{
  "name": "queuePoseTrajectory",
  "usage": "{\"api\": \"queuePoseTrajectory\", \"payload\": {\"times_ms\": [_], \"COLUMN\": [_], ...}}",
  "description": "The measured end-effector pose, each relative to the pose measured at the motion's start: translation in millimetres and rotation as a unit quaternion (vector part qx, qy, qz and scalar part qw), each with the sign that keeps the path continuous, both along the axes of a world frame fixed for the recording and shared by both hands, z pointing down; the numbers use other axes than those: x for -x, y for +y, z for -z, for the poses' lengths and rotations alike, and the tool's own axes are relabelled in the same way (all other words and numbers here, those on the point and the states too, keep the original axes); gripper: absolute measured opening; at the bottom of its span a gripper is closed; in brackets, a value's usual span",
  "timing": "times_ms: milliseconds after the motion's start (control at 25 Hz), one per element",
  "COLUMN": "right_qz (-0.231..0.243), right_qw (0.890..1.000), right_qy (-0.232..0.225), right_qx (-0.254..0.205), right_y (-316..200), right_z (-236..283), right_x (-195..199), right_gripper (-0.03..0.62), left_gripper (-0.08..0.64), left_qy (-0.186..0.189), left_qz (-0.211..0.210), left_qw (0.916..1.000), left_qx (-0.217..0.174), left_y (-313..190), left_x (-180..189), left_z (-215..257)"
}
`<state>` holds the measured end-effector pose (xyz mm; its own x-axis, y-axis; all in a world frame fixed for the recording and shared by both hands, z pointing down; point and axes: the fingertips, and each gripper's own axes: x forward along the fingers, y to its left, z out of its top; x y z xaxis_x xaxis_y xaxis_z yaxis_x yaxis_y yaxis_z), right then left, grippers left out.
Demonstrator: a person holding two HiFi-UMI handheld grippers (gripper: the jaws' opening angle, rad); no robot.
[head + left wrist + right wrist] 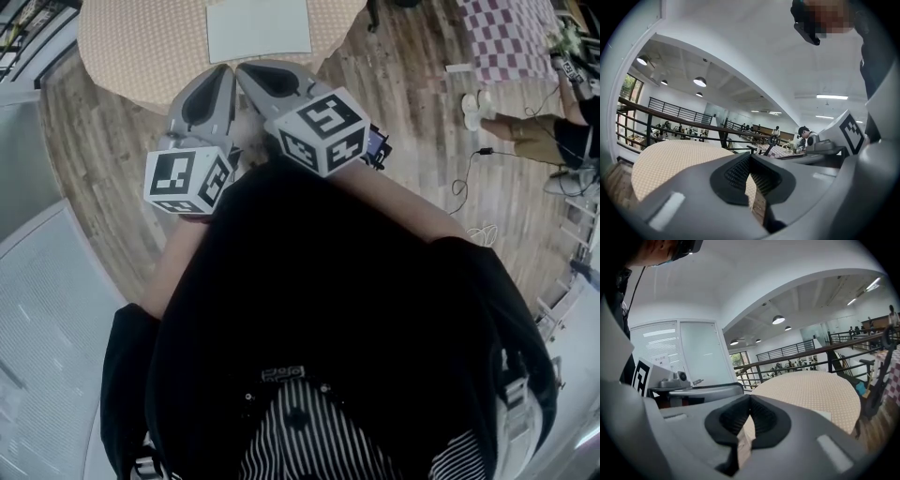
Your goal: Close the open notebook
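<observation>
Left tongs (225, 69) and right tongs (243, 68) both pressed together, empty, side by side.
White notebook (258, 28) lies flat on the round bench (141, 47), near edge running left to right.

It's a café-like hall (railing (670, 113), pendant lamps (699, 82), clothed table (141, 47)).

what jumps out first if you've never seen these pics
The left gripper and right gripper stand out first, side by side in front of the person's chest at the head view's centre, both with jaws shut and empty. Ahead of their tips, a white notebook lies on a round beige table.
</observation>
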<state>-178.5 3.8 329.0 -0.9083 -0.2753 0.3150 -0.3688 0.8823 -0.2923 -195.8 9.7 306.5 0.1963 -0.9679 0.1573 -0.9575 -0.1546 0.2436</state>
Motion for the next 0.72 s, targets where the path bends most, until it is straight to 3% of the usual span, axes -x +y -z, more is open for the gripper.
{"api": "queuePoseTrajectory", "payload": {"times_ms": [400, 720], "right_qz": [0.003, -0.004], "right_qw": [1.0, 0.999], "right_qy": [-0.02, -0.029], "right_qx": [0.01, 0.029], "right_y": [-110.3, -162.0], "right_z": [7.6, -2.7], "right_x": [-17.2, -27.0], "right_gripper": [0.002, 0.002], "left_gripper": [-0.003, -0.003], "left_qy": [-0.008, -0.014], "left_qz": [-0.001, -0.005], "left_qw": [1.0, 0.9998], "left_qx": [0.001, 0.017], "left_y": [-108.5, -161.3], "left_x": [-19.5, -29.4], "left_z": [10.8, 1.9]}}
